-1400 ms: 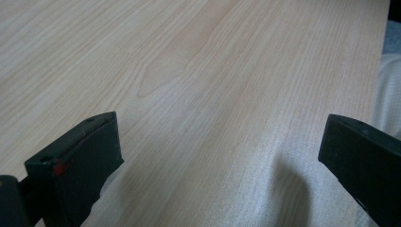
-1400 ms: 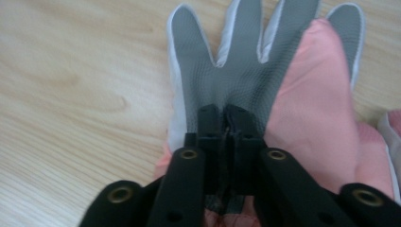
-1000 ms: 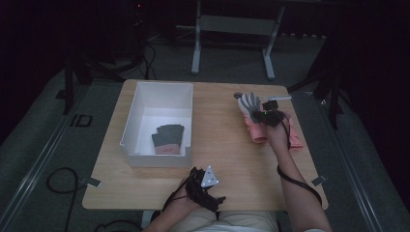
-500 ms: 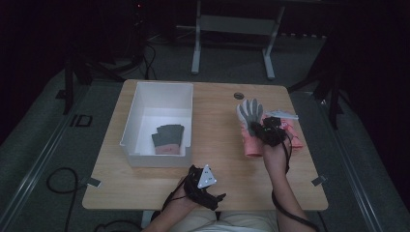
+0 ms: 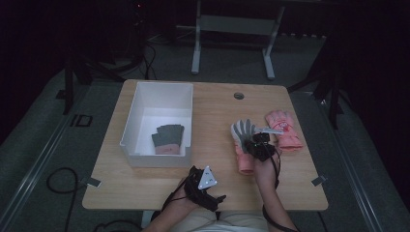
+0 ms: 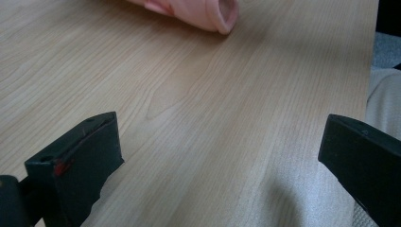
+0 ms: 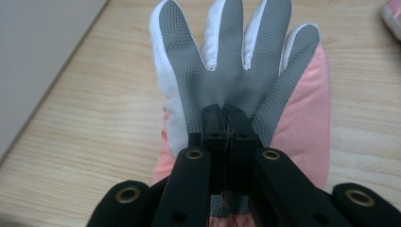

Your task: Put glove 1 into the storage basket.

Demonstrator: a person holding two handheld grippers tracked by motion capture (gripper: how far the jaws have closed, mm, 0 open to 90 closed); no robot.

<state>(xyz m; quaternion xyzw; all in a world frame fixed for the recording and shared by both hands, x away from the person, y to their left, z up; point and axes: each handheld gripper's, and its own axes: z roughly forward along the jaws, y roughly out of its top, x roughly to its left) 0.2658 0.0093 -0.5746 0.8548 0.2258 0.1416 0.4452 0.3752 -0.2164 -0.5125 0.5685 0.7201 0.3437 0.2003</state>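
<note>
A pink glove with a grey palm [image 5: 243, 140] [image 7: 236, 61] lies right of the table's centre. My right gripper [image 5: 257, 143] [image 7: 226, 118] is shut on its palm fabric, pinching a fold just below the fingers. A second pink glove [image 5: 283, 129] lies flat just to its right, and its edge [image 7: 392, 12] peeks into the right gripper view. My left gripper [image 5: 203, 186] [image 6: 222, 156] rests open at the table's front edge, nothing between its jaws. The cuff of the pink glove [image 6: 198, 8] lies ahead of it.
A white bin [image 5: 129, 126] [image 7: 38, 47] stands on the left half of the table with a grey and pink glove pair [image 5: 168, 137] inside. A round cable hole [image 5: 238, 95] sits near the far edge. Table legs and cables lie beyond.
My right gripper has carried the grey-palmed glove nearer to the person and a little left, away from the other pink glove. The left gripper has stayed put.
</note>
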